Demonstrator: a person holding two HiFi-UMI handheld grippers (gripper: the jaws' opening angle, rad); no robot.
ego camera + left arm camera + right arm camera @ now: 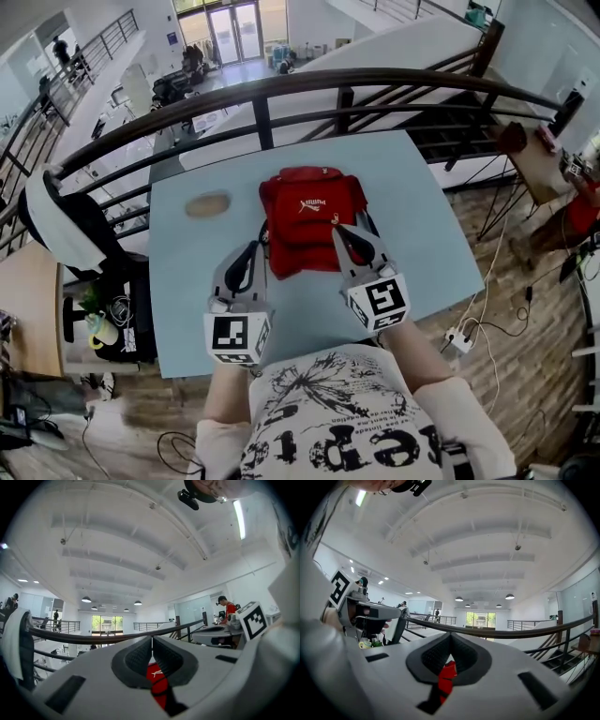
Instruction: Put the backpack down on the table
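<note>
Head view: red backpack (309, 220) flat on light-blue tabletop (422, 234), frame centre. Left claw (249, 255) just beside its lower-left corner; right claw (349, 239) over its lower-right edge.

Left gripper view: jaws closed tip to tip, nothing pinched; backpack visible below through gap.

Right gripper view: jaws together; red fabric showing in hollow behind tips.

One backpack (307, 225), one tan oval lump (207, 204), one table (187, 300), two grippers: left gripper (253, 249), right gripper (348, 235).
</note>
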